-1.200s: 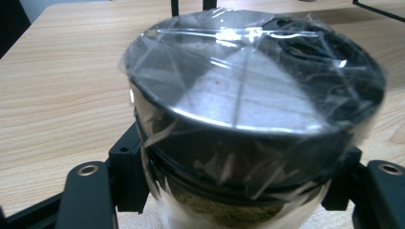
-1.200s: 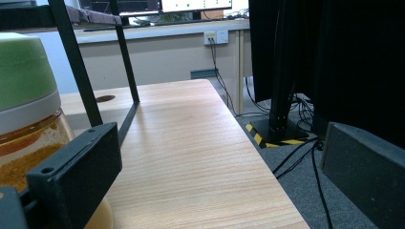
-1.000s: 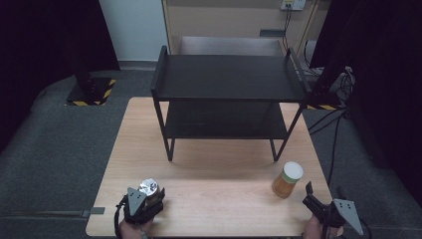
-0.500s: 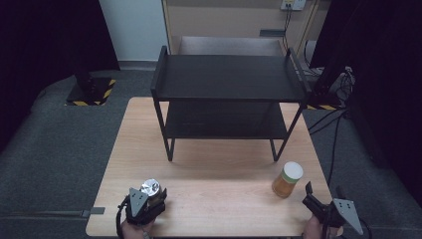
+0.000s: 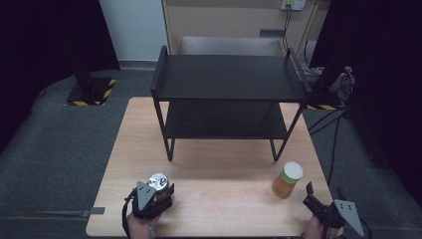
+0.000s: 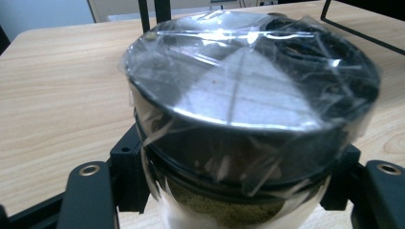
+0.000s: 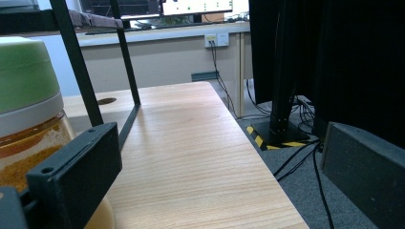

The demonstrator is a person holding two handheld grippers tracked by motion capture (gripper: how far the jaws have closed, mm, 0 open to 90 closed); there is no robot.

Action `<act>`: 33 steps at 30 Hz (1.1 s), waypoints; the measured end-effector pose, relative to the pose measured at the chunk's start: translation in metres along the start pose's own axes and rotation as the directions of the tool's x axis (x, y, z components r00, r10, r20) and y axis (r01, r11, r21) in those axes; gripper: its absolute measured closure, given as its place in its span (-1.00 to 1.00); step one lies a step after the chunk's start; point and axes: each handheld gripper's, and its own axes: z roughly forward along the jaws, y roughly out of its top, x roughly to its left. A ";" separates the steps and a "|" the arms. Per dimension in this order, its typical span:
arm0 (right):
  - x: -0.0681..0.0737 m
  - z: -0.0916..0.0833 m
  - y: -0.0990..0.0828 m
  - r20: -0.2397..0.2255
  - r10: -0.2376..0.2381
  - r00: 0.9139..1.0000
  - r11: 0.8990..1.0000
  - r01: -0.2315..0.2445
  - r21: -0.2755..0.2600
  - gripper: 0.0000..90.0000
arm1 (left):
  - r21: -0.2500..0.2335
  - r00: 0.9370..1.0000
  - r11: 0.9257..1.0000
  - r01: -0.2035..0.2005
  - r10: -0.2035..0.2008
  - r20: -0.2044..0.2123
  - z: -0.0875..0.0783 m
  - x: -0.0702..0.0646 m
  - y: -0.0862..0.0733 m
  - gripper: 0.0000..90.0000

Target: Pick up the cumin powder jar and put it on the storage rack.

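Early stage, by the look of it. Both shelves of the black rack (image 5: 229, 94) bare; nothing placed there yet. Two jars out on the bench (image 5: 219, 169), near its front edge, well apart from each other and from the rack.

Left tool (image 5: 152, 198) closed around the silver-lidded jar (image 5: 158, 181), at the front left of the bench. In the left gripper view, jaws pressed to either side of the jar body just below the lid (image 6: 248, 90), which is wrapped in crinkled clear film. Grainy, sandy contents visible low in the jar. Jar upright in the grip; whether clear of the wood or resting on it, cannot tell.

Right tool (image 5: 318, 205) open, holding nothing, at the front right corner of the bench. Amber jar with a pale green lid (image 5: 287, 179) just beside it, toward the rack, standing upright on the wood. In the right gripper view, that jar (image 7: 28, 129) close against the outside of the left-hand jaw, not between the two; gap between the jaws wide and unfilled.

Left to do, most likely: carrying the gripped jar to a shelf, then picking up the amber one.
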 end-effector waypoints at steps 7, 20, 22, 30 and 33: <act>-0.001 -0.001 -0.002 -0.003 0.006 1.000 1.000 -0.006 -0.011 -0.98 | 0.001 0.999 1.000 0.029 -0.030 0.028 0.006 0.003 0.016 -0.34; -0.003 -0.001 -0.003 -0.007 0.022 1.000 1.000 -0.022 -0.016 -0.98 | -0.011 1.000 1.000 0.011 -0.011 0.020 0.012 -0.005 0.040 -0.34; -0.003 -0.001 -0.002 -0.008 0.021 1.000 1.000 -0.021 -0.014 -0.98 | -0.014 1.000 1.000 0.011 -0.011 0.018 0.012 -0.005 0.043 -0.34; -0.003 -0.002 -0.003 -0.010 0.019 1.000 1.000 -0.020 -0.017 -0.98 | -0.016 0.999 0.999 0.035 -0.035 0.035 0.015 -0.002 0.066 -0.34; -0.004 -0.002 -0.003 -0.010 0.030 1.000 0.999 -0.030 -0.019 -0.98 | -0.015 0.999 0.999 0.041 -0.041 0.033 0.016 -0.003 0.075 -0.34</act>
